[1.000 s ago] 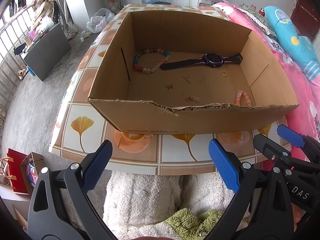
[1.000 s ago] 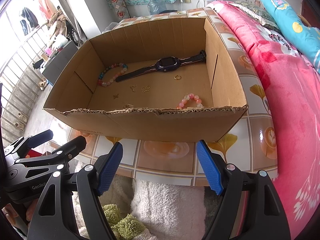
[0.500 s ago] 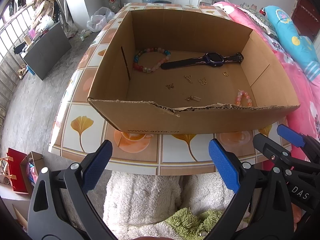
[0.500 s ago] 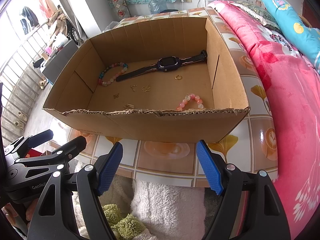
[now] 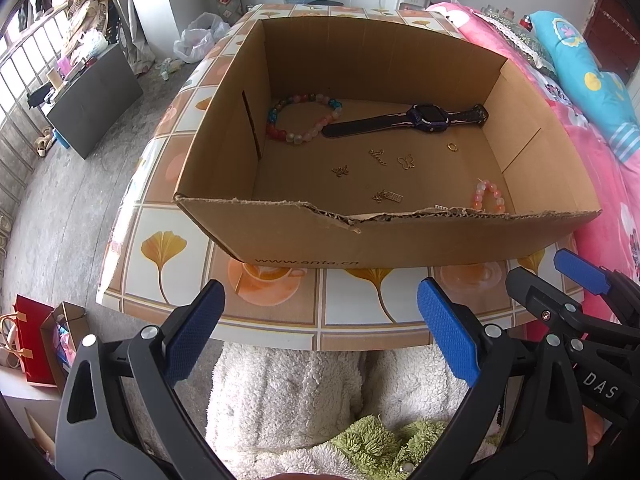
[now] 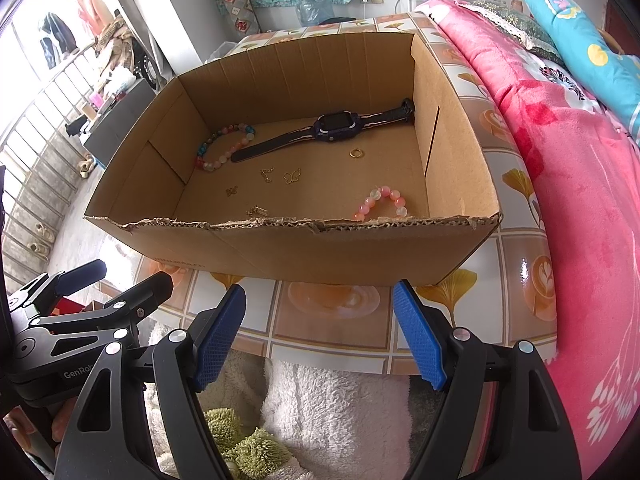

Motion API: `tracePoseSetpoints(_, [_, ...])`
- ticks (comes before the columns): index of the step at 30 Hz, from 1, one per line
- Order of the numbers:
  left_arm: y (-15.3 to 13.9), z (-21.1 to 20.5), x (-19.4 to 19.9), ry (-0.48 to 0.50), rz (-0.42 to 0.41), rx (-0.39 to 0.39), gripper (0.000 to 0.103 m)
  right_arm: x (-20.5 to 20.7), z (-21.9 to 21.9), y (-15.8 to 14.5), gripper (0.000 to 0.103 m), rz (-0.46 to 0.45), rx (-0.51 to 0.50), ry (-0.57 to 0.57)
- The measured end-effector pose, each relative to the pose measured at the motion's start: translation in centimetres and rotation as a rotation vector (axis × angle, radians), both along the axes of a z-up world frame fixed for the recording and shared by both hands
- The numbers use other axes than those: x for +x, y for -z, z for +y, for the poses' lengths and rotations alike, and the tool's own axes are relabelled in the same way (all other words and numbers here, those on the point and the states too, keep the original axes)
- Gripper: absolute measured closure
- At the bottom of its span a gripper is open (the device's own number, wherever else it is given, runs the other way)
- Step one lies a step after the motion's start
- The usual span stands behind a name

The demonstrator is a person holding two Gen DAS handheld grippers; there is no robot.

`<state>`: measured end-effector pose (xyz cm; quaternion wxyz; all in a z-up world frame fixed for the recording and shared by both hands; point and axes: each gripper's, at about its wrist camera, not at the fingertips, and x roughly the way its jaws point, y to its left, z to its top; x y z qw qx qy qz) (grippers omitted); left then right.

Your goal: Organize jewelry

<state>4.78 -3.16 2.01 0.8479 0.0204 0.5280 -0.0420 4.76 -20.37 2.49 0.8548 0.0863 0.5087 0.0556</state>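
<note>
One pink bracelet (image 5: 489,197) half hidden behind torn box rim (image 5: 360,218)

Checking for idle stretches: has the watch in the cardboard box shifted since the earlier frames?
No. The watch lies in the same spot, one strap end by the box's right wall, the other beside the multicoloured bead bracelet.

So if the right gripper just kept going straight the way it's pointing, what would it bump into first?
Probably the tiled table near its front edge, just short of the cardboard box. The right gripper is open and empty, pointing steeply down; depth is hard to judge.
</note>
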Motion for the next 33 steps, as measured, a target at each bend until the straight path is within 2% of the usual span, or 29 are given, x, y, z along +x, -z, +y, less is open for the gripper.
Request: tracePoseSetpoints(33, [0.00, 0.05, 0.13, 0.000, 0.003, 0.000, 0.010, 0.04, 0.07, 0.18, 0.029, 0.005, 0.000, 0.001])
